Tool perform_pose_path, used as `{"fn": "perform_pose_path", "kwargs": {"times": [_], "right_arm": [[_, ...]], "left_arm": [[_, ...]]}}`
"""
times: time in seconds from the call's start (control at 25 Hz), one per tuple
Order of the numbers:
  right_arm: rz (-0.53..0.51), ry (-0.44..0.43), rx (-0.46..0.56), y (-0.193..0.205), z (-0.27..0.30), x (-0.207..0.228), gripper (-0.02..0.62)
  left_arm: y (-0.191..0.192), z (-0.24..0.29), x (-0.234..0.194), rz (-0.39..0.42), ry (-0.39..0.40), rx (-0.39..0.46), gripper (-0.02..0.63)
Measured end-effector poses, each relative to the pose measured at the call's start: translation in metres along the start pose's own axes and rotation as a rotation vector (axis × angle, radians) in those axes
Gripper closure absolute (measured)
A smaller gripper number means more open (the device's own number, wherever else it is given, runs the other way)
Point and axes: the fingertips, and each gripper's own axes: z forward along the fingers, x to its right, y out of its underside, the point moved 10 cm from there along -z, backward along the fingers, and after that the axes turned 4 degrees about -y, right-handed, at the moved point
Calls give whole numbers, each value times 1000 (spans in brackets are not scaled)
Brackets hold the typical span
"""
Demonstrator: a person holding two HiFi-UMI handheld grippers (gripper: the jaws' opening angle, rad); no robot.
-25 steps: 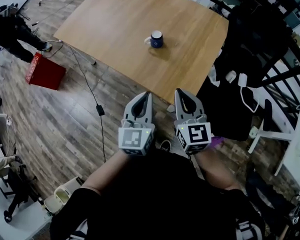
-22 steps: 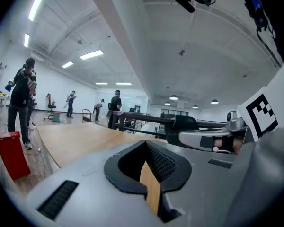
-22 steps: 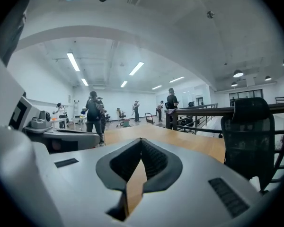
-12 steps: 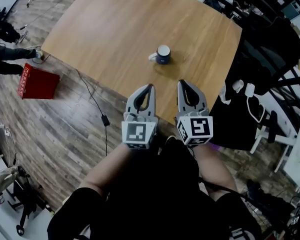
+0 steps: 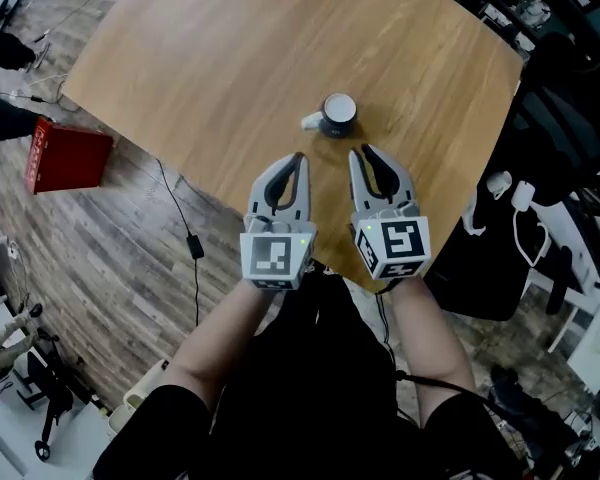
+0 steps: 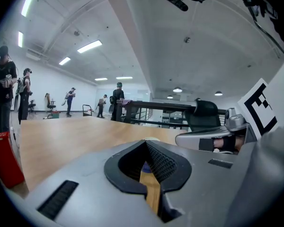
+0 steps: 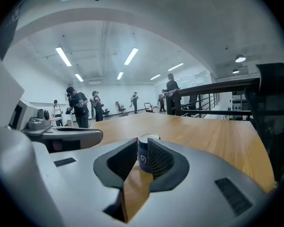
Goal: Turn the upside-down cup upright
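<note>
A dark blue cup point(image 5: 338, 114) stands upside down on the wooden table point(image 5: 220, 58), with its pale base up and its handle to the left. My left gripper point(image 5: 298, 158) and right gripper point(image 5: 357, 153) hover side by side over the table's near edge, both shut and empty. Their tips stop just short of the cup, the right one closer. In the right gripper view the cup point(image 7: 146, 156) stands straight ahead beyond the closed jaws. In the left gripper view only a blue sliver of the cup point(image 6: 145, 166) shows behind the jaws.
A red box point(image 5: 66, 156) and a black cable point(image 5: 192, 244) lie on the plank floor left of the table. Black chairs point(image 5: 570, 138) and white gear crowd the right side. Several people stand far off in the hall.
Both grippers have moved forward from off the table's edge to over the tabletop, close to the cup. The cup has not moved on the table.
</note>
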Motion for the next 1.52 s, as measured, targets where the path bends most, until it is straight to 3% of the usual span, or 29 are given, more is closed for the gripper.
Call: {"fn": "perform_pose_path", "kwargs": {"times": [0.56, 0.76, 1.24, 1.52], "right_arm": [[24, -7, 26, 34, 45, 30, 525], [31, -46, 33, 39, 49, 30, 460], [-5, -107, 38, 35, 72, 32, 367], [-38, -83, 50, 24, 87, 34, 341]], "left_arm": [[39, 59, -14, 4, -14, 17, 598], [50, 67, -13, 16, -26, 30, 598], [60, 70, -15, 9, -7, 48, 598], [60, 71, -15, 16, 19, 46, 598]]}}
